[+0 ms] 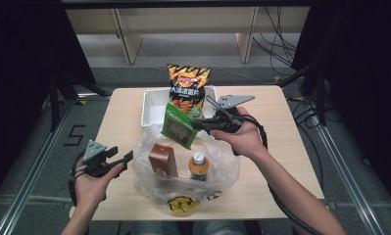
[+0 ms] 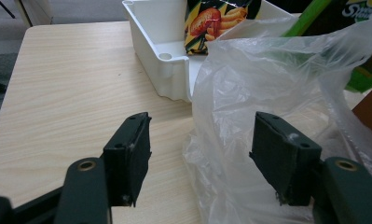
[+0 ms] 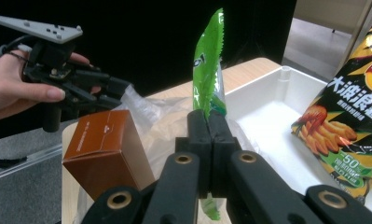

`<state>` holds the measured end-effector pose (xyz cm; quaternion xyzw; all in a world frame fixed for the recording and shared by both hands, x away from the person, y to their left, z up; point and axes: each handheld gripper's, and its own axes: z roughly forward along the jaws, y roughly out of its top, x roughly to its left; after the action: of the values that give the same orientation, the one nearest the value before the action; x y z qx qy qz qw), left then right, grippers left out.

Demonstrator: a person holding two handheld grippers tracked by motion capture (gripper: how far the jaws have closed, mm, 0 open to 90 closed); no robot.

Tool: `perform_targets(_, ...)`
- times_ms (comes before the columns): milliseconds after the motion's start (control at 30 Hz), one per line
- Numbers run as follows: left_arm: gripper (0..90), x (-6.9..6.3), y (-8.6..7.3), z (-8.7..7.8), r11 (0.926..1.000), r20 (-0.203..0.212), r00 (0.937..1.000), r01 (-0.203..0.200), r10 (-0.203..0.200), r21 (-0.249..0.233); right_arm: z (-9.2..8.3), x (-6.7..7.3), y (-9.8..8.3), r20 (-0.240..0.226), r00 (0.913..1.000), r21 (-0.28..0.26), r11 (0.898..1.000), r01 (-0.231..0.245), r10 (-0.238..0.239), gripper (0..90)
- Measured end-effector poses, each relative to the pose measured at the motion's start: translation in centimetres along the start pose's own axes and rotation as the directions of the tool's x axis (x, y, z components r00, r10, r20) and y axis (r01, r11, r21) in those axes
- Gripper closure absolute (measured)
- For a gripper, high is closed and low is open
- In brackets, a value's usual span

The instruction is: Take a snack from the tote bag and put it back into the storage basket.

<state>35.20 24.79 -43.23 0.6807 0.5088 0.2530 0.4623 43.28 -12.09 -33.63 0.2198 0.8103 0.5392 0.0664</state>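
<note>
A: Pinching hard, the right gripper (image 3: 207,122) has its jaws clamped on the edge of the green packet (image 3: 210,65), held up over the plastic bag (image 1: 183,166), between it and the white tray (image 1: 151,105).

B: Thin hold, that. Just the sealed edge between the pads, so a quick swing could let the packet twist or slide out.

A: And below it sit the brown box (image 1: 163,159) and the bottle (image 1: 198,166), upright in the bag. A dropped packet could knock the bottle over.

B: Left gripper (image 1: 115,159)?

A: Jaws apart, nothing pinched. From its own view, bag film (image 2: 267,84) lies between them without being pressed.

B: So nothing pins the bag. If the packet drags the film on its way, the whole bag may shift, box and all.

A: The chip bag (image 1: 187,87) stands in the tray, leaning at the near rim.

B: Crowded landing, I'd say. Setting the packet down there could tip the chips.
</note>
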Motion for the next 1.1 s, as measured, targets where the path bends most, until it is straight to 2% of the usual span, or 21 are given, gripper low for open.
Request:
perform_targets(67, 36.7, 0.0, 0.0, 0.0, 1.0, 0.0, 1.0, -0.001, 0.001, 0.001, -0.1, -0.1, 0.2, 0.005, 0.9999, -0.015, 1.0, 0.015, -0.015, 90.0)
perform_targets(200, 36.7, 0.0, 0.0, 0.0, 1.0, 0.0, 1.0, -0.001, 0.001, 0.002, -0.4, -0.1, 0.6, 0.004, 0.9999, -0.017, 1.0, 0.012, -0.012, 90.0)
perform_targets(233, 36.7, 0.0, 0.0, 0.0, 1.0, -0.001, 1.0, -0.001, 0.001, 0.002, -0.4, -0.3, 0.8, 0.001, 0.9996, -0.026, 0.999, 0.028, -0.028, 90.0)
perform_targets(333, 36.7, 0.0, 0.0, 0.0, 1.0, -0.002, 1.0, -0.001, 0.001, 0.003, -0.6, -0.1, 1.0, 0.013, 0.9999, -0.031, 0.999, 0.01, -0.009, 90.0)
perform_targets(367, 36.7, 0.0, 0.0, 0.0, 1.0, -0.002, 1.0, -0.001, 0.001, 0.004, -0.6, 0.0, 1.2, 0.024, 0.9995, -0.05, 0.998, 0.022, -0.021, 90.0)
perform_targets(400, 36.7, 0.0, 0.0, 0.0, 1.0, -0.002, 1.0, -0.001, 0.001, 0.003, -0.7, 0.0, 1.4, 0.018, 0.9994, -0.045, 0.999, 0.029, -0.029, 90.0)
perform_targets(567, 36.7, -0.1, 0.0, 0.0, 1.0, 0.001, 1.0, -0.004, 0.004, 0.005, -1.1, 0.0, 2.2, 0.023, 0.9995, -0.055, 0.998, 0.021, -0.02, 90.0)
perform_targets(600, 36.7, -0.1, -0.1, 0.0, 1.0, 0.0, 1.0, -0.002, 0.002, 0.005, -1.1, 0.0, 2.4, 0.016, 0.9994, -0.069, 0.997, 0.031, -0.03, 90.0)
perform_targets(633, 36.7, -0.1, -0.1, 0.1, 1.0, 0.0, 1.0, -0.002, 0.002, 0.005, -1.2, -0.1, 2.5, 0.03, 0.9987, -0.071, 0.997, 0.044, -0.042, 90.0)
perform_targets(667, 36.7, -0.1, -0.1, 0.1, 1.0, 0.001, 1.0, -0.002, 0.002, 0.005, -1.2, -0.1, 2.6, 0.016, 0.9994, -0.078, 0.996, 0.033, -0.032, 90.0)
perform_targets(767, 36.7, 0.0, -0.1, 0.1, 1.0, 0.0, 1.0, -0.003, 0.003, 0.004, -1.4, 0.0, 2.9, 0.038, 0.9988, -0.081, 0.996, 0.036, -0.033, 90.0)
perform_targets(800, 36.8, 0.0, -0.1, 0.0, 1.0, 0.001, 1.0, -0.004, 0.004, 0.003, -1.4, -0.1, 3.0, 0.028, 0.9992, -0.085, 0.996, 0.033, -0.03, 90.0)
perform_targets(833, 36.7, 0.0, 0.0, 0.0, 1.0, 0.001, 1.0, -0.005, 0.005, 0.003, -1.5, -0.2, 3.2, 0.043, 0.998, -0.095, 0.994, 0.051, -0.047, 90.0)
perform_targets(867, 36.8, -0.1, 0.0, 0.0, 1.0, 0.001, 1.0, -0.004, 0.004, 0.003, -1.6, -0.2, 3.3, 0.039, 0.9985, -0.093, 0.995, 0.043, -0.039, 90.0)
perform_targets(900, 36.8, -0.1, 0.0, 0.0, 1.0, 0.001, 1.0, -0.004, 0.004, 0.003, -1.6, -0.3, 3.4, 0.045, 0.9978, -0.097, 0.994, 0.053, -0.049, 90.0)
perform_targets(933, 36.8, -0.1, 0.0, 0.1, 1.0, 0.001, 1.0, -0.005, 0.005, 0.003, -1.7, -0.1, 3.5, 0.035, 0.9992, -0.099, 0.995, 0.023, -0.019, 90.0)
perform_targets(1000, 36.8, -0.1, 0.0, 0.1, 1.0, 0.002, 1.0, -0.004, 0.004, 0.004, -1.7, -0.3, 3.9, 0.047, 0.9968, -0.119, 0.991, 0.069, -0.064, 90.0)
perform_targets(1067, 36.8, -0.1, 0.0, 0.1, 1.0, 0.002, 1.0, -0.005, 0.005, 0.003, -1.9, -0.1, 4.1, 0.05, 0.9981, -0.111, 0.993, 0.043, -0.037, 90.0)
perform_targets(1100, 36.8, -0.1, 0.0, 0.0, 1.0, 0.002, 1.0, -0.006, 0.006, 0.003, -2.0, -0.2, 4.2, 0.052, 0.9973, -0.118, 0.991, 0.058, -0.052, 90.0)
